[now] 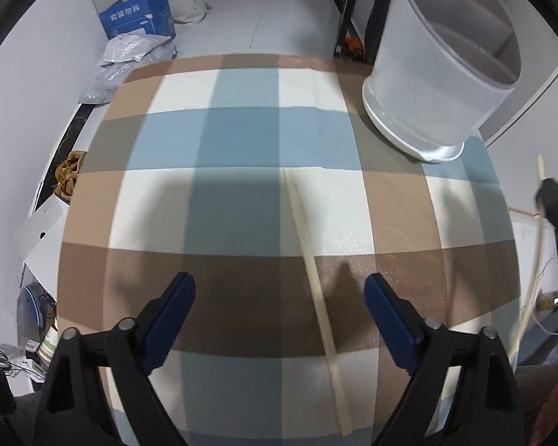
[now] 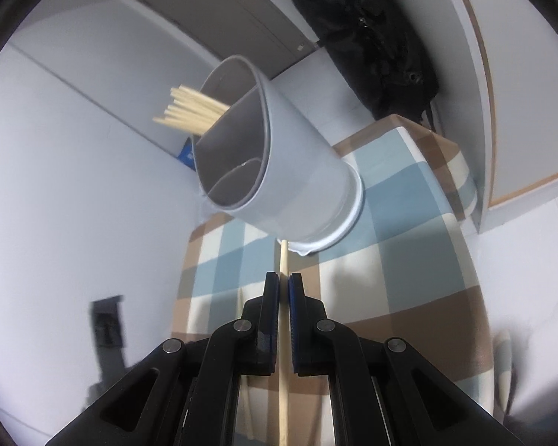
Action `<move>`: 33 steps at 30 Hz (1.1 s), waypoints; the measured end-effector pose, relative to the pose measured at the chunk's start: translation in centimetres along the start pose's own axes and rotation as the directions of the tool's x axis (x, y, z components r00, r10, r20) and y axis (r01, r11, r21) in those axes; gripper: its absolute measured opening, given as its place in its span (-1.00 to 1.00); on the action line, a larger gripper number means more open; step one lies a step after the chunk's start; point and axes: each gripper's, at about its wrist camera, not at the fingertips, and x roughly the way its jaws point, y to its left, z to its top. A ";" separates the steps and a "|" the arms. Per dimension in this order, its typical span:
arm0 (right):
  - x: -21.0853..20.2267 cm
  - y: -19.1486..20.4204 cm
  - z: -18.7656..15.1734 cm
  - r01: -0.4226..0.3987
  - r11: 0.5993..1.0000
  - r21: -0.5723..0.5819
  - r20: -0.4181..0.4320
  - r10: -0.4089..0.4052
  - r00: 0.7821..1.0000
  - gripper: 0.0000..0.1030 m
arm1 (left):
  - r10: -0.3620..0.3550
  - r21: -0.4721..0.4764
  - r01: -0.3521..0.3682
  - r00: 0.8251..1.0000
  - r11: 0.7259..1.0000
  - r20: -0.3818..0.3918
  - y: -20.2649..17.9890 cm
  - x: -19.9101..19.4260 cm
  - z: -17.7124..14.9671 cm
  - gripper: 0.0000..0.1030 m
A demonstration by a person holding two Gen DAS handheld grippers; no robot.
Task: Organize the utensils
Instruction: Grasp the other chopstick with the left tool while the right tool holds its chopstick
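Left hand-held gripper (image 1: 279,290) agape above chopstick (image 1: 316,282) on tablecloth (image 1: 241,141).

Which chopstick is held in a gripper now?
The chopstick clamped in the right gripper; the other chopstick lies loose on the tablecloth.

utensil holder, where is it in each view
Left wrist view: the grey utensil holder stands top right, on the far right of the checked tablecloth.
Right wrist view: the utensil holder fills the centre, tilted, chopsticks in its far compartment.
Shared landmark: the checked tablecloth.
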 end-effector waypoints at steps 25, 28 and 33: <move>-3.1 -0.6 1.5 -0.036 0.999 0.023 0.085 0.034 0.996 -0.91 | 0.035 0.043 -0.031 0.996 0.999 -0.088 -3.1 1.2 1.6 -0.97; -3.0 -0.6 1.4 -0.027 0.999 0.019 0.084 0.026 0.996 -0.91 | 0.024 0.054 -0.018 0.995 0.998 -0.096 -3.0 1.1 1.7 -0.97; -2.9 -0.4 1.3 -0.009 1.000 0.012 0.091 0.008 0.996 -0.91 | -0.010 0.057 0.013 0.999 0.998 -0.052 -2.8 -0.2 2.0 -0.97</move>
